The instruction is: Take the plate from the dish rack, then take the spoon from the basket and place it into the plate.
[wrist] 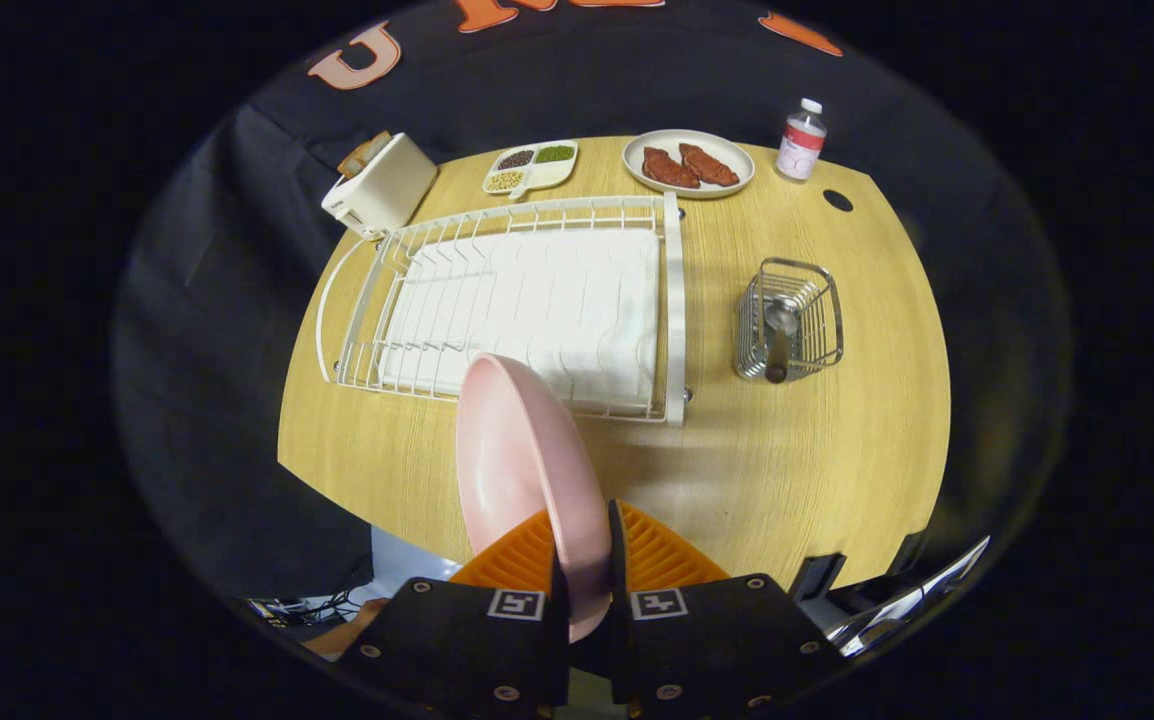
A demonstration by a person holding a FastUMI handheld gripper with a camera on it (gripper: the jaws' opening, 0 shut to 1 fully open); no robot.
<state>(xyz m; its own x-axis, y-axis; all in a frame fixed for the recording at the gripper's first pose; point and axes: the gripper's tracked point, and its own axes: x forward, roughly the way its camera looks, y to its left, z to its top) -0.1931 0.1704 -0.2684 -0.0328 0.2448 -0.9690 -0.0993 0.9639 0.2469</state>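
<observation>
Both fingers (pixel 585 560) clamp pink plate (pixel 517 450) edge-on; its rim hidden between them.

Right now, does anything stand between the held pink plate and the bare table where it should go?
Nothing visible: the tool is shut on the pink round plate, and the wooden table ahead lies bare.

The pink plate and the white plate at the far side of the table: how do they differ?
The pink plate is empty and stands on edge, clamped between the fingers of the hand-held gripper; the white plate lies flat on the table beyond the dish rack and carries two brown pieces of food. Both are round.
</observation>
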